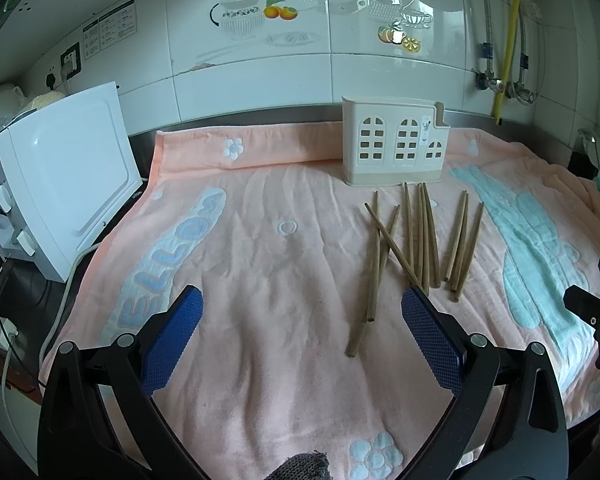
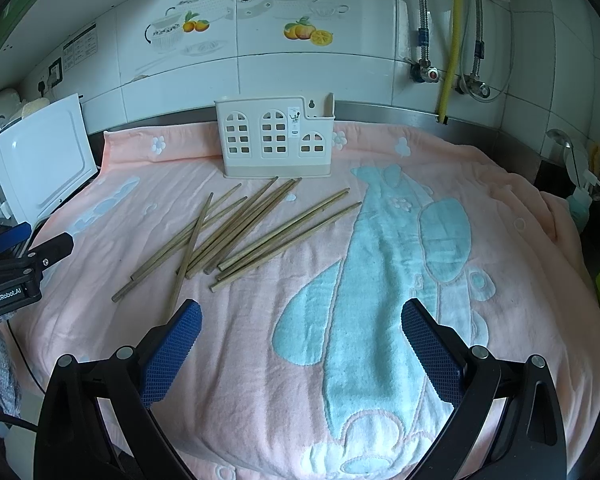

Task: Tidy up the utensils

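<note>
Several wooden chopsticks (image 1: 414,236) lie loose on a pink towel (image 1: 260,272), just in front of a cream utensil holder (image 1: 392,142) with window-shaped holes standing at the back. In the right wrist view the chopsticks (image 2: 240,232) fan out left of centre before the holder (image 2: 276,138). My left gripper (image 1: 302,308) is open and empty, hovering over the towel, its right fingertip near the chopstick ends. My right gripper (image 2: 300,316) is open and empty above the towel (image 2: 500,280), right of the chopsticks.
A white appliance (image 1: 64,176) stands at the towel's left edge with cables beside it. A tiled wall with pipes and valves (image 2: 448,72) runs behind. Bottles and brushes (image 2: 580,184) sit at the far right. The other gripper shows at each view's edge.
</note>
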{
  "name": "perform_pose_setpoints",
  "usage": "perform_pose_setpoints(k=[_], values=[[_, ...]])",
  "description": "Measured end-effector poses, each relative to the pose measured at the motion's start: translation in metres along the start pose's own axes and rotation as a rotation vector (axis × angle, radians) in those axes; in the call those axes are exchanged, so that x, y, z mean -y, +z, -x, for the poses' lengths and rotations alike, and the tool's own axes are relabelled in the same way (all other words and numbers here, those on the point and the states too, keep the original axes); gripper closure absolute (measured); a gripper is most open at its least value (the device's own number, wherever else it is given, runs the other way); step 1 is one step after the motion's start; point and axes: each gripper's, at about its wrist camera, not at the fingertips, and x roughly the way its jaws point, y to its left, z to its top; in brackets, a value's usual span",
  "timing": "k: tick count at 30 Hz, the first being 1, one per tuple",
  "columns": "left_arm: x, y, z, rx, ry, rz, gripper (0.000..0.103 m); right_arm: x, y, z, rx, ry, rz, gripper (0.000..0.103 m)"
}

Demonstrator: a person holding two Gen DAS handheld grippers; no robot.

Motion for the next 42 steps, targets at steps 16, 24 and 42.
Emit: perform_pose_setpoints(k=[16,24,42], values=[[0.002,0.003,-0.010,-0.013,0.004,-0.016,0.005,-0.004,0.007,-0.006,0.000,0.002,0.014,0.006],[0.002,0.004,-0.014,-0.017,0.005,-0.022,0.005,-0.007,0.010,-0.011,-0.005,0.003,0.025,0.006],[0.002,0.010,-0.028,-0.044,0.003,-0.039,0.005,-0.010,0.016,-0.025,-0.028,0.008,0.024,0.007]])
